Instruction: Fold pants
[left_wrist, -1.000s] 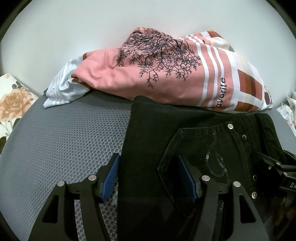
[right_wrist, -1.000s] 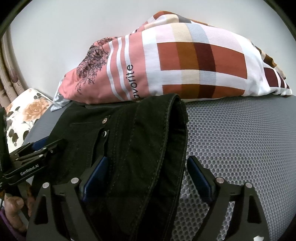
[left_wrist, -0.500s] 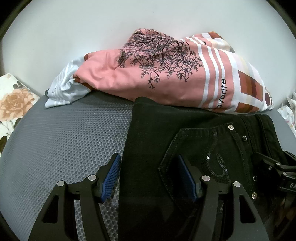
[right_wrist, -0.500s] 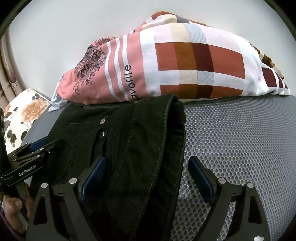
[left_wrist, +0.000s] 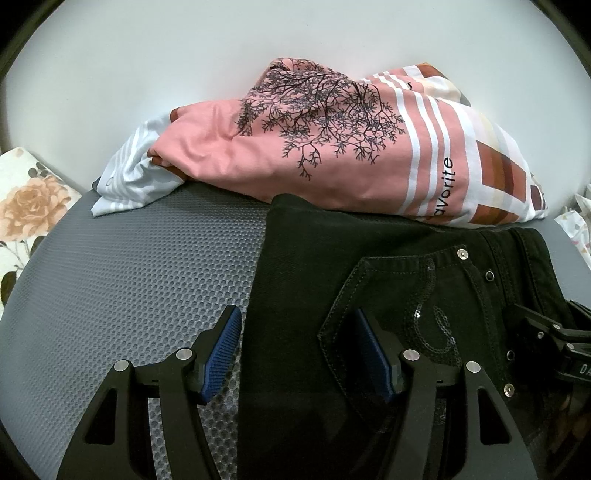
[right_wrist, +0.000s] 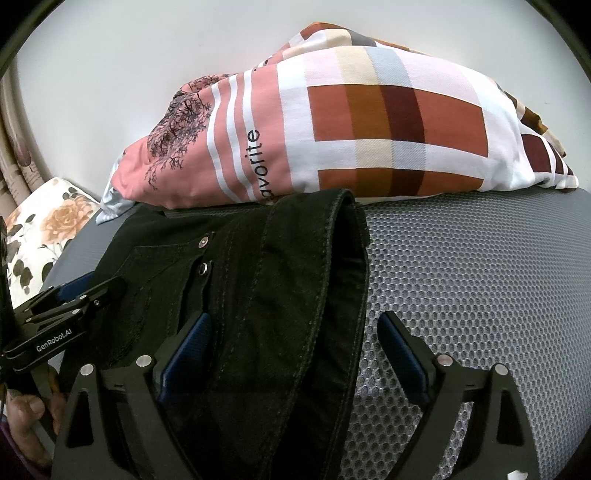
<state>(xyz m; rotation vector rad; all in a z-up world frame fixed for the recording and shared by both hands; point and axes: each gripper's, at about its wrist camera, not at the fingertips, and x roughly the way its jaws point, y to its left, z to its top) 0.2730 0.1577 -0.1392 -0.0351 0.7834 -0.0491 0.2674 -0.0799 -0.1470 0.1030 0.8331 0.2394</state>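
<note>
A: Pants (left_wrist: 332, 280) – black, flat on the grey mat (left_wrist: 140, 280), by the pink pillow (left_wrist: 332, 147)

B: Tools? Left tool (left_wrist: 295, 349) & right tool (right_wrist: 295, 350) both open, each over a pants edge, not pinching

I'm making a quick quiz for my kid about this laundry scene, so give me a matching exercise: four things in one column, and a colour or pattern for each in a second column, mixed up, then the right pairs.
Things:
1. pants
2. mesh mat
3. pillow
4. flowered cloth

Descriptions:
A. grey, honeycomb texture
B. pink with a black tree print and brown checks
C. black, with metal rivets and a sequinned pocket
D. cream with a peach rose

Pairs: 1-C, 2-A, 3-B, 4-D
</note>
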